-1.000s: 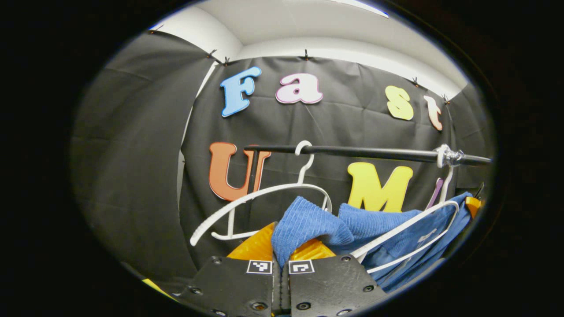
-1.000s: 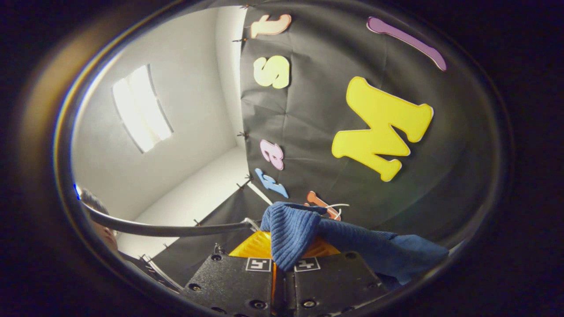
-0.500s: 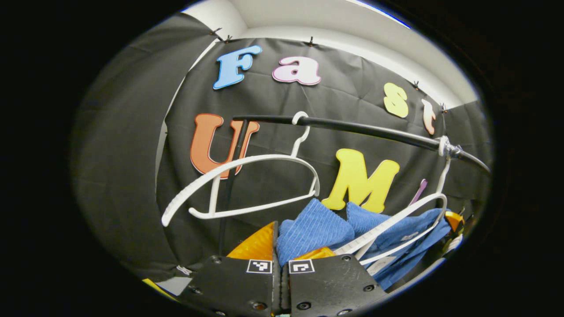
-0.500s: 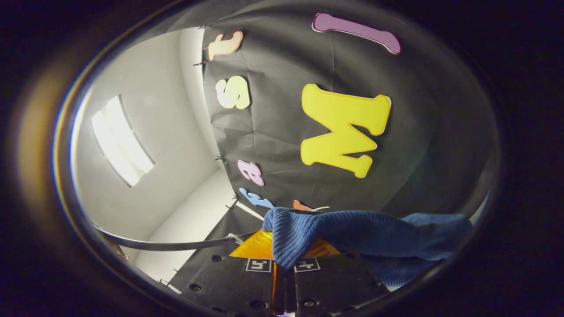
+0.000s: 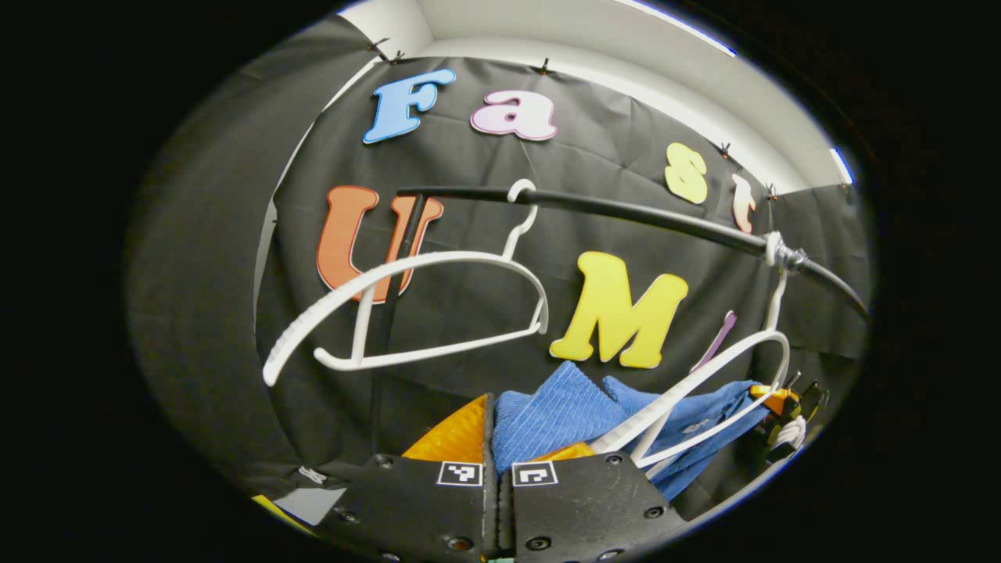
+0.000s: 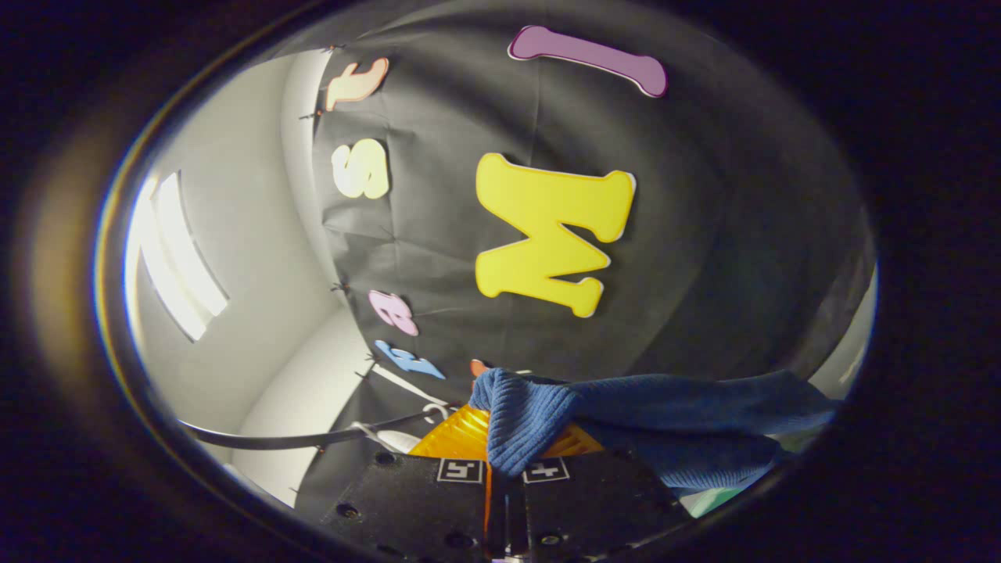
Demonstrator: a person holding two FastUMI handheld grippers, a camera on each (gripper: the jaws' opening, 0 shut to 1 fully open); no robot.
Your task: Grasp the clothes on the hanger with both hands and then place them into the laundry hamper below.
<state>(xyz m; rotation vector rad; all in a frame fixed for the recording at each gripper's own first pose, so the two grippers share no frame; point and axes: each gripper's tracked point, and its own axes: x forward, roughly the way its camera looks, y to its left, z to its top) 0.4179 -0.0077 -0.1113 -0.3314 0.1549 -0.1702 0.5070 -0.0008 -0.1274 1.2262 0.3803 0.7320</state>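
At the bottom centre of your left gripper view, your left gripper (image 5: 498, 461) has its jaws closed on a fold of the blue sweater (image 5: 559, 410), which seems partly draped on the right white hanger (image 5: 708, 383). Low in your right gripper view, your right gripper (image 6: 500, 461) likewise pinches the sweater. Above hangs a bare hanger (image 5: 407, 309) on the black rail (image 5: 626, 215).

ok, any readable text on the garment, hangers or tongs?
No readable words.
On the blue garment: a pale mark, too small to read.
On the left tongs: square code markers, no words.
On the right tongs: the same, no words.
On the empty hanger: nothing visible.
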